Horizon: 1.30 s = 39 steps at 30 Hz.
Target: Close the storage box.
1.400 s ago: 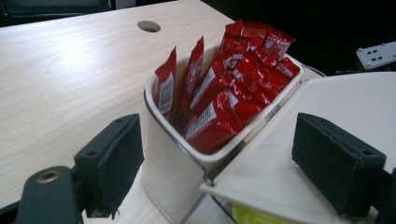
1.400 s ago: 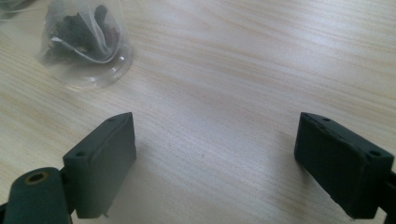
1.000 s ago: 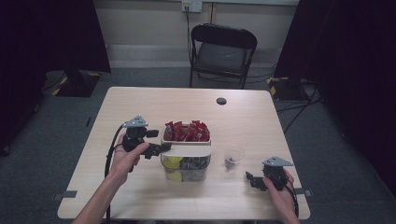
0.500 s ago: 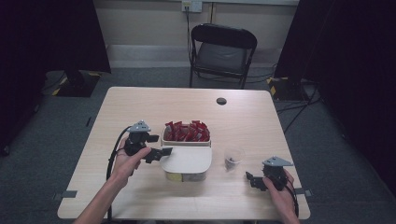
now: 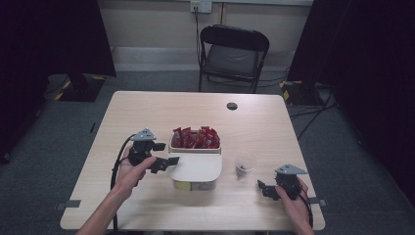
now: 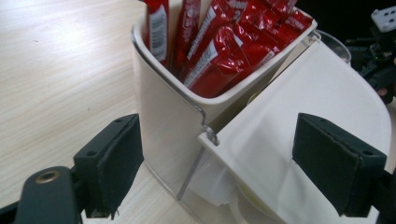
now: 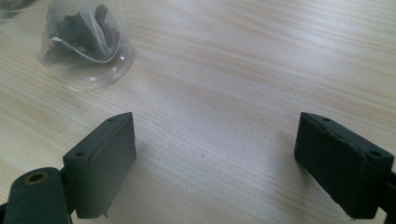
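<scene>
Wooden desk [image 5: 122,117] | left hand-held gripper [image 6: 219,158] open, touching white box [image 5: 195,164] lid | right hand-held gripper [image 7: 229,163] open, well apart beyond cup [image 5: 244,164]

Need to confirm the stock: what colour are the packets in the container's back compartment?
Red, with white print; the packets show best in the left gripper view.

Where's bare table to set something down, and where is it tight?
Free: the far strip of the table behind the organizer box, apart from the small black disc; the near edge between the left gripper and right gripper. Tight: between the box and the clear cup.
</scene>
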### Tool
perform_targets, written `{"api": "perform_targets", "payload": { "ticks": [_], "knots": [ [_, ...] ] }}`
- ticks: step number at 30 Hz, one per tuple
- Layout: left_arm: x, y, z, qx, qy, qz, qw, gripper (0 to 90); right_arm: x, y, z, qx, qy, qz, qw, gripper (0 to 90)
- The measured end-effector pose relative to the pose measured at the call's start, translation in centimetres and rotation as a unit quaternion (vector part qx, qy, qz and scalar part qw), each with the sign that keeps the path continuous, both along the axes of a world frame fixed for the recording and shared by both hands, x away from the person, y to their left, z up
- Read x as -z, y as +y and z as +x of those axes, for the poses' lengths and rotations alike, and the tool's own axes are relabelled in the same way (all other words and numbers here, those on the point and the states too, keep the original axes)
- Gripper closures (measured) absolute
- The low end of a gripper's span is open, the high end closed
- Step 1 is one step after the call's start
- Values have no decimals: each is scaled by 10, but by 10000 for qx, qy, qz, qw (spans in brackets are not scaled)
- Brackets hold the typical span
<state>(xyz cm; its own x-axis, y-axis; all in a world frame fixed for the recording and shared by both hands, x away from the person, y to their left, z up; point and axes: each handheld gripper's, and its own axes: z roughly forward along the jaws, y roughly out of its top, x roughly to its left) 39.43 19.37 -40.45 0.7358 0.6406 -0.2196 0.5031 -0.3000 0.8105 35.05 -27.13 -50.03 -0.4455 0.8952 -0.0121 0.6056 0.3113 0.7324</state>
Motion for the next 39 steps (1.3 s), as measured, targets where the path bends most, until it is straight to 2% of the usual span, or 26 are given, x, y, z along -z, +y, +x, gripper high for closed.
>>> {"api": "perform_targets", "payload": {
  "ticks": [5, 10, 12, 14, 22, 30, 33, 39],
  "knots": [
    [-4, 11, -4, -91, -50, -139, 9998, 158, 0, 0, 0, 1, 0, 0, 10000, 122],
    [-6, 25, -8, -217, -112, -53, 9997, 158, 0, 0, 0, 0, -1, -1, 10000, 122],
    [-5, 26, -8, -261, -113, -86, 9996, 158, 0, 0, 0, 0, -1, -1, 10000, 122],
    [-3, 32, -9, -328, -94, -16, 9994, 158, 0, 0, 0, 0, -1, -1, 10000, 122],
    [2, 47, -16, -556, -136, 32, 9984, 157, 0, 0, 0, 0, -1, -1, 10000, 122],
    [13, 71, -18, -882, -62, 195, 9959, 158, 0, 0, 0, 1, 0, 0, 10000, 122],
    [19, 82, -18, -1057, -13, 276, 9940, 158, 0, 0, 0, 2, 0, 0, 10000, 122],
    [30, 94, -22, -1173, 97, 387, 9923, 157, 0, 0, 0, 2, 0, 0, 10000, 122]
  ]
}}
